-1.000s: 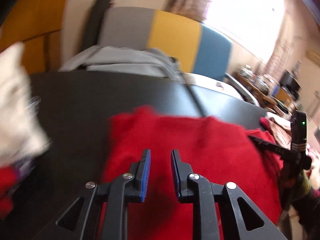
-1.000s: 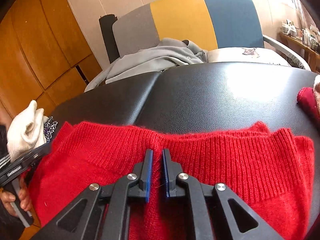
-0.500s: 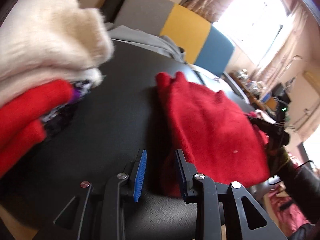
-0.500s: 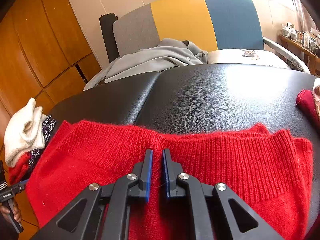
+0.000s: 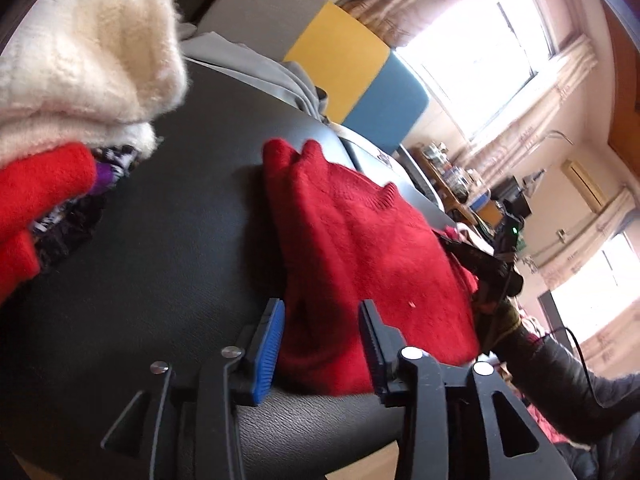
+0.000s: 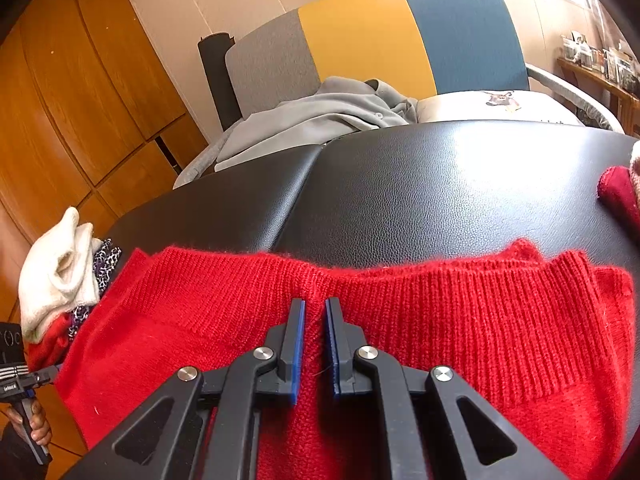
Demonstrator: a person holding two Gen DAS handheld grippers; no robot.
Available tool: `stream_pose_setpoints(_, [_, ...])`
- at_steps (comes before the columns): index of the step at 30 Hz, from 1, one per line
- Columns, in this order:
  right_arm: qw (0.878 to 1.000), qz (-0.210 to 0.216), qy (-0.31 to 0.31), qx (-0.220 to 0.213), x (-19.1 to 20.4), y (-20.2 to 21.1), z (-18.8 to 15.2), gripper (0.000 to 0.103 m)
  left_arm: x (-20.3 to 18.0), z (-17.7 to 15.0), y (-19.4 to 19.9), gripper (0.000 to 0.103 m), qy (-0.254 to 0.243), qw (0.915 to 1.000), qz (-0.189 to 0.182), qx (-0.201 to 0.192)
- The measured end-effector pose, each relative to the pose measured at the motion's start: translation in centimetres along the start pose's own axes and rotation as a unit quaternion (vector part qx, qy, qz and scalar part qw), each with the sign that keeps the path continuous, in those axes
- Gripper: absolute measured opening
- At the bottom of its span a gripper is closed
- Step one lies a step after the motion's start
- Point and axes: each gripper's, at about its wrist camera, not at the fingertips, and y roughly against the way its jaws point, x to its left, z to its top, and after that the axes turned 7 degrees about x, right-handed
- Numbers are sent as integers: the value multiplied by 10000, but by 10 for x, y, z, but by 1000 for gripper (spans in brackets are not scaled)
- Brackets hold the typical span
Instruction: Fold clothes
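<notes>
A red knit sweater [image 5: 360, 248] [image 6: 460, 320] lies folded on the black padded table [image 6: 400, 184]. My left gripper [image 5: 321, 306] is low at the sweater's near left corner. Its jaws are opening, and the corner lies between the blue pads without being pressed. My right gripper [image 6: 315, 304] is shut on a pinch of the sweater just below the ribbed hem. In the left wrist view the right gripper's body [image 5: 492, 268] shows at the sweater's far side. A hand holds the left gripper's handle [image 6: 20, 376] at the lower left of the right wrist view.
A stack of folded clothes [image 5: 80, 52] [image 6: 60, 276], white fluffy on top and red beneath, sits at the table's left end. A grey garment [image 6: 320, 120] lies on the grey, yellow and blue chair [image 6: 380, 36] behind. A dark red garment [image 6: 618, 196] lies at the right edge.
My left gripper swung from above the sweater out to its left corner and its jaws widened; the folded stack came into its view. The right gripper stayed put.
</notes>
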Motion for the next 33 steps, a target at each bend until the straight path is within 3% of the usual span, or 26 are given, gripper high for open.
stream_pose_setpoints(4, [10000, 17, -7, -2, 0, 0, 0, 9, -9, -2, -15, 50, -268, 9990, 34, 361])
stream_pose_setpoints(5, [10000, 17, -8, -1, 0, 0, 0, 9, -9, -1, -19, 41, -302, 9987, 65, 409])
stream_pose_setpoints(6, [10000, 18, -8, -1, 0, 1, 0, 9, -8, 0, -22, 14, -327, 9983, 92, 474])
stream_pose_setpoints(7, [10000, 18, -11, -2, 0, 1, 0, 9, -9, 1, -22, 5, -335, 9980, 53, 537])
stream_pose_setpoints(11, [10000, 28, -18, 4, 0, 1, 1, 9, -13, 5, -6, 5, -379, 9971, -274, 608])
stream_pose_setpoints(13, [10000, 51, -32, 3, -1, 0, 1, 9, -10, 4, 5, 5, -343, 9976, -142, 589])
stream_pose_setpoints(15, [10000, 84, -53, -1, -1, 1, 1, 9, 0, -1, -2, 5, -271, 9960, 247, 812])
stream_pose_setpoints(17, [9999, 117, -69, -4, -2, 1, 1, 10, 7, -8, -11, 5, -194, 9948, 369, 930])
stream_pose_setpoints(20, [9998, 153, -88, -1, -3, 1, 2, 10, 0, -6, -10, 7, -123, 9952, 433, 868])
stream_pose_setpoints(23, [9998, 170, -94, -4, -3, 1, 3, 10, -19, 5, 3, 10, -456, 9930, 860, 663])
stream_pose_setpoints(25, [9997, 198, -112, -10, -3, 1, 3, 10, -32, 23, 12, 23, -649, 9919, 1019, 401])
stream_pose_setpoints(27, [9996, 231, -135, -16, -5, 0, 3, 10, -43, 42, 11, 59, -852, 9896, 1132, 233])
stream_pose_setpoints(29, [9995, 272, -156, -24, -6, 1, 3, 11, -53, 64, -2, 63, -1084, 9857, 1278, 145])
stream_pose_setpoints(33, [9989, 408, -230, -47, -10, 1, 2, 12, -58, 113, -49, 61, -1304, 9806, 1432, 318])
